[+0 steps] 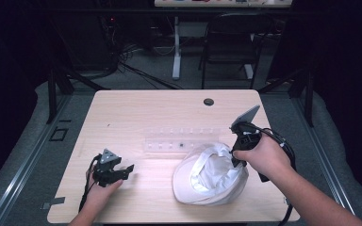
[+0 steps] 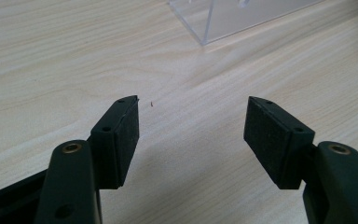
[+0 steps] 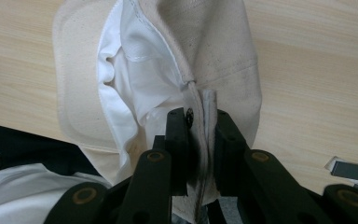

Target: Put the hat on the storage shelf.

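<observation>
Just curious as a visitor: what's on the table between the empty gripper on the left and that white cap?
Nothing: in the high view bare wooden table separates the left gripper from the cap. The clear plastic rack lies farther back.

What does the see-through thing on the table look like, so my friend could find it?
Look at the wooden table. Across its middle lies a long, low clear plastic rack, just behind the white cap. Unlike the soft cap and black tools, it is stiff and transparent.
</observation>
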`<act>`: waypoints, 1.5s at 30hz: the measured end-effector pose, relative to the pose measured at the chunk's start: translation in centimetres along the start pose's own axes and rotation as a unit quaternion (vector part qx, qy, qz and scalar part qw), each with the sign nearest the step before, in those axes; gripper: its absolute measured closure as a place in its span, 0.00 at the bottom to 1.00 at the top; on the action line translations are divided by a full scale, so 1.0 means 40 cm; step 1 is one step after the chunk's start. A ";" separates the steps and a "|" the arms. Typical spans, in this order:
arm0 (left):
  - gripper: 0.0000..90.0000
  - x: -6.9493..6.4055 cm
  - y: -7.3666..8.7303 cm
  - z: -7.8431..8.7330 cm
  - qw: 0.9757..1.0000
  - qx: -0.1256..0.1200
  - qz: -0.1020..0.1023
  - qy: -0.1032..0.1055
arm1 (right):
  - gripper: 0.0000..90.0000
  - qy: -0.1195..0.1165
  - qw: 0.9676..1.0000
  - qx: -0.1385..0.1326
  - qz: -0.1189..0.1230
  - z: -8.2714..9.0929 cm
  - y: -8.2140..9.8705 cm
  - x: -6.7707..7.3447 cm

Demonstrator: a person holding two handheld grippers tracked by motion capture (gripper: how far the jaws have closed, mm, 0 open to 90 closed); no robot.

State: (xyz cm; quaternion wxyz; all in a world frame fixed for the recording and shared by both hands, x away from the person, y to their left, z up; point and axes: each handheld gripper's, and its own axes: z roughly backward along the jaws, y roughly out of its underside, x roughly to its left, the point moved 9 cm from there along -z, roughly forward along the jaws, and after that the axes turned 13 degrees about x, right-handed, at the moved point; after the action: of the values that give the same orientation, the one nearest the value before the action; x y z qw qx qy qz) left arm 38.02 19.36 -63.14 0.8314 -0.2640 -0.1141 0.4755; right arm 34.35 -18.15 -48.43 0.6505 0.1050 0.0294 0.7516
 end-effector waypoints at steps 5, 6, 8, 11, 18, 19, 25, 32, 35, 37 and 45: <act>0.40 -0.001 0.000 -0.001 1.000 -0.001 0.001 0.000 | 0.88 -0.022 1.000 0.009 0.002 0.021 0.001 0.009; 0.40 -0.001 -0.001 0.000 1.000 -0.002 0.000 0.000 | 0.89 -0.027 1.000 0.010 0.001 0.030 0.001 0.011; 0.40 -0.001 -0.001 0.000 1.000 -0.002 0.001 0.000 | 0.89 -0.036 0.999 0.006 0.000 0.042 -0.001 0.016; 0.40 -0.001 -0.001 -0.001 1.000 -0.002 0.001 0.000 | 0.89 -0.049 0.999 0.004 0.001 0.054 -0.001 0.023; 0.40 -0.003 -0.003 -0.003 1.000 -0.005 -0.001 -0.001 | 0.90 -0.079 0.997 -0.003 0.008 0.096 -0.004 0.047; 0.40 -0.003 -0.003 -0.003 1.000 -0.005 -0.001 -0.001 | 0.90 -0.085 0.996 -0.006 0.007 0.103 -0.006 0.051; 0.40 -0.003 -0.002 -0.004 1.000 -0.004 -0.001 0.001 | 0.91 -0.096 0.995 -0.012 0.015 0.136 -0.010 0.063; 0.40 -0.003 -0.002 -0.003 1.000 -0.005 -0.001 0.000 | 0.91 -0.093 0.995 -0.020 0.023 0.173 -0.006 0.077; 0.40 -0.003 -0.002 -0.003 1.000 -0.004 -0.001 0.000 | 0.91 -0.102 0.994 -0.025 0.017 0.181 -0.008 0.080; 0.40 -0.003 -0.003 -0.004 1.000 -0.004 -0.001 0.000 | 0.91 -0.110 0.993 -0.027 0.015 0.188 -0.009 0.077; 0.40 -0.003 -0.003 -0.004 1.000 -0.005 -0.001 -0.001 | 0.91 -0.197 0.980 -0.021 0.008 0.226 -0.007 0.060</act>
State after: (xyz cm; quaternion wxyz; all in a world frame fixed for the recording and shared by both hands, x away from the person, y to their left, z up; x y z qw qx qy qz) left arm 38.11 19.16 -63.19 0.8303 -0.2672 -0.1176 0.4746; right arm 36.10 -16.57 -39.38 0.6394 0.2374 -0.1164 0.7220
